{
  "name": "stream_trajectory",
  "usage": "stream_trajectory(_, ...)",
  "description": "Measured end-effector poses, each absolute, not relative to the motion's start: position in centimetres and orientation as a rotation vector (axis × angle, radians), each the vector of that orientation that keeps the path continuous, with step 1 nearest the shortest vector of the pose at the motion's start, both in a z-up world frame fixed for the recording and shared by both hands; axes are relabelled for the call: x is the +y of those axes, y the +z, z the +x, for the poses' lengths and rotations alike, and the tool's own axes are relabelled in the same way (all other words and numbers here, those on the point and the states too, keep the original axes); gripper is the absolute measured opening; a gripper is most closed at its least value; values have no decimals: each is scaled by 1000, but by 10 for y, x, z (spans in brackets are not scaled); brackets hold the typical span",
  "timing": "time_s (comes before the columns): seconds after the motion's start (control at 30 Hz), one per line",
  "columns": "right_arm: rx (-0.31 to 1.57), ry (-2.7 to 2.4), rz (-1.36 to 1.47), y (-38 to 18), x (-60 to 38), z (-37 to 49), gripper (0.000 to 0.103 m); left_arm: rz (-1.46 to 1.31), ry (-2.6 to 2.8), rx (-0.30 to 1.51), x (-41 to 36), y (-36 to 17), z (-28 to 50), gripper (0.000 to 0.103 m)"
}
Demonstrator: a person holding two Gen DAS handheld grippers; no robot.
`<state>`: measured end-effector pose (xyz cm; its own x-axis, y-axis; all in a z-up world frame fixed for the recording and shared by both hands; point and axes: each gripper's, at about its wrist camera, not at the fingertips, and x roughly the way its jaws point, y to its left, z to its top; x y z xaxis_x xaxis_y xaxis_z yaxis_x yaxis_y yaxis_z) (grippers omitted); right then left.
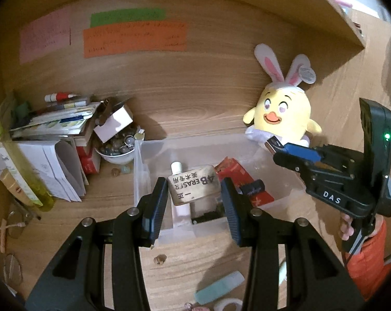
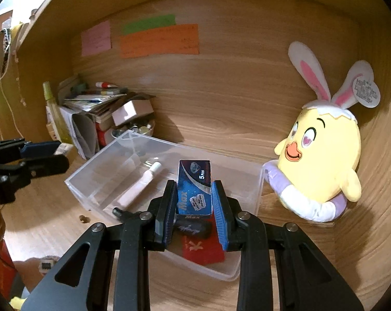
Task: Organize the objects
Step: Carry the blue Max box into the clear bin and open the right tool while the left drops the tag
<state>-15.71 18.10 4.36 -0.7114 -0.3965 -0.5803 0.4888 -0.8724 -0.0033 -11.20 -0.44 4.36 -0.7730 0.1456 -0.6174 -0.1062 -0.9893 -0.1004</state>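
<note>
My left gripper [image 1: 194, 190] is shut on a worn 4B eraser [image 1: 194, 188] and holds it over the clear plastic box [image 1: 141, 171]. My right gripper [image 2: 194, 194] is shut on a blue Max blade box [image 2: 194, 188] above the same clear box [image 2: 96, 171]. Inside the box lie a white-pink tube [image 2: 141, 185], a red packet [image 2: 201, 250] and a black eraser [image 2: 192, 229]. The right gripper also shows in the left wrist view [image 1: 281, 149] at the right. The left gripper shows in the right wrist view [image 2: 57, 155] at the left edge.
A yellow plush chick with rabbit ears [image 2: 322, 153] leans at the back right. A pile of books and papers [image 1: 52, 134], a green bottle [image 1: 19, 160] and a bowl of trinkets [image 1: 117, 147] crowd the back left. A teal tube [image 1: 218, 287] and glasses [image 1: 13, 243] lie on the desk front.
</note>
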Motion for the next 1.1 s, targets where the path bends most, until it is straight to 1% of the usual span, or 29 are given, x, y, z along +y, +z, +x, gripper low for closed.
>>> stream_trajectory(0.37, 203, -2506, 915, 18, 182, -180, 25, -1147, 2793, -128, -8, 9, -150, 42)
stream_trajectory(0.63, 241, -2492, 974, 3, 176, -188, 25, -1223, 2743, -121, -4, -10, -167, 42)
stream_trajectory(0.8, 272, -2479, 1003, -5, 171, -191, 25, -1267, 2718, -99, 2, -20, -174, 42)
stream_trajectory(1.1, 294, -2473, 1036, -13, 167, -193, 25, -1280, 2720, -26, 11, -21, -176, 42)
